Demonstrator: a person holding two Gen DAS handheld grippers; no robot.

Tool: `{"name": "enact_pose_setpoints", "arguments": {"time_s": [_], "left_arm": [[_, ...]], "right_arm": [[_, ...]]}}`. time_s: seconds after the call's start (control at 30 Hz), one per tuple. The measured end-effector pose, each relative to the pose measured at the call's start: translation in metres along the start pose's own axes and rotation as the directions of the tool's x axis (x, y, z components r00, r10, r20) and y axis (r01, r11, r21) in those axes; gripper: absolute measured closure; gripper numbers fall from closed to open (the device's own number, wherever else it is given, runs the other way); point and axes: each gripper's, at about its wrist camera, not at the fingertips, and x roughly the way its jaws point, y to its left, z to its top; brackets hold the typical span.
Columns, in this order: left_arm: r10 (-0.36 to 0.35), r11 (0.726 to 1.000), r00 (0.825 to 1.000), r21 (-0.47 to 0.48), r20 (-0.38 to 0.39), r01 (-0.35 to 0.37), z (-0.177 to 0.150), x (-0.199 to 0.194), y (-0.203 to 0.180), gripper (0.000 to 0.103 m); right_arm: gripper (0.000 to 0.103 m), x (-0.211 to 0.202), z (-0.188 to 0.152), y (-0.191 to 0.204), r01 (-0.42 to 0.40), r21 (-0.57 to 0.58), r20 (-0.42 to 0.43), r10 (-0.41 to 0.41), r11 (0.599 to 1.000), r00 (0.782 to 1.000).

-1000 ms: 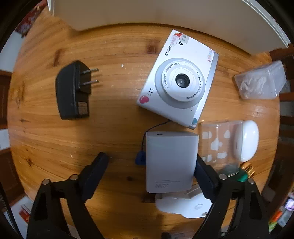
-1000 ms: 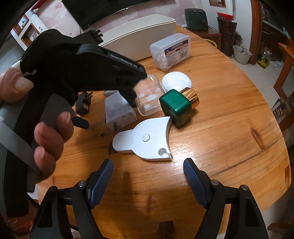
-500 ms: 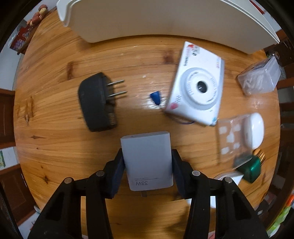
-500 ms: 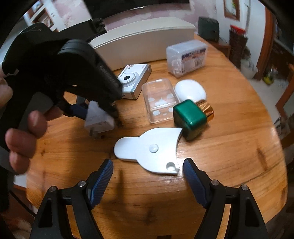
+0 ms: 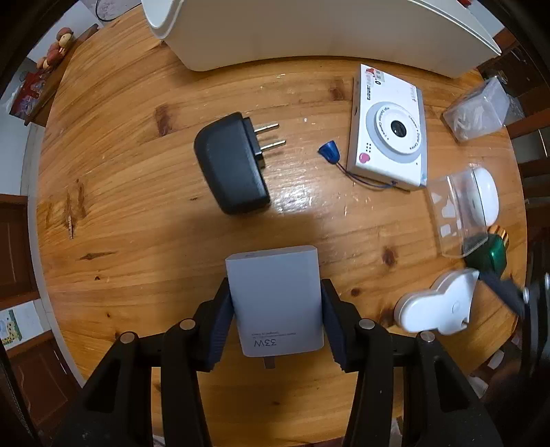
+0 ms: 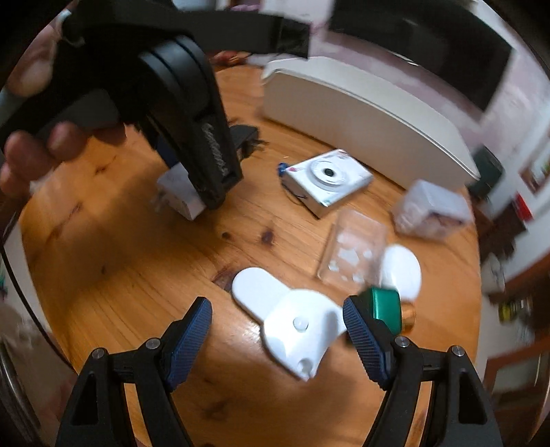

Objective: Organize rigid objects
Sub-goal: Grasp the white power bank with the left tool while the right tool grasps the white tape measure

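My left gripper (image 5: 275, 309) points straight down and is shut on a white 33W charger (image 5: 275, 299), both pads pressed on its sides above the round wooden table (image 5: 137, 223). In the right wrist view that same charger (image 6: 180, 197) hangs under the left gripper's black body (image 6: 192, 120), held by a hand. My right gripper (image 6: 276, 335) is open, its fingers straddling a flat white plastic piece (image 6: 295, 323). A black plug adapter (image 5: 230, 165), a white toy camera (image 5: 390, 130) and a green-and-gold bottle (image 6: 386, 306) lie on the table.
A long white bin (image 5: 309, 31) stands at the table's far edge. A clear lid (image 5: 450, 213), a white oval case (image 5: 486, 194) and a clear plastic box (image 5: 477, 110) lie at the right. The flat white piece (image 5: 436, 306) sits near the right edge.
My left gripper closed on the white charger and carried it left, away from the camera and the flat white piece. The right gripper rolled and shifted, staying open over the flat white piece.
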Motion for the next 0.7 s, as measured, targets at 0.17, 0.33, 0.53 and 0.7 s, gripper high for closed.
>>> {"name": "enact_pose_setpoints", "arguments": {"time_s": [0.17, 0.33, 0.53, 0.7], "left_arm": [[-0.033, 0.999, 0.999, -0.014, -0.015, 0.033, -0.010, -0.006, 0.025, 0.051], [-0.060, 0.997, 0.998, -0.059, -0.017, 0.059, -0.025, -0.003, 0.049, 0.051], [-0.070, 0.991, 0.997, -0.115, -0.015, 0.068, -0.028, 0.000, 0.082, 0.051], [-0.078, 0.987, 0.997, -0.143, -0.005, 0.076, -0.031, 0.003, 0.114, 0.051]], "right_arm": [[0.024, 0.016, 0.011, -0.009, -0.121, -0.128, -0.103, 0.108, 0.984, 0.989], [0.024, 0.027, 0.018, -0.009, -0.232, -0.277, -0.218, 0.174, 0.932, 0.960], [0.024, 0.040, 0.015, 0.007, -0.331, -0.429, -0.345, 0.186, 0.840, 0.920], [0.047, 0.043, 0.020, 0.008, -0.377, -0.411, -0.383, 0.218, 0.830, 0.898]]}}
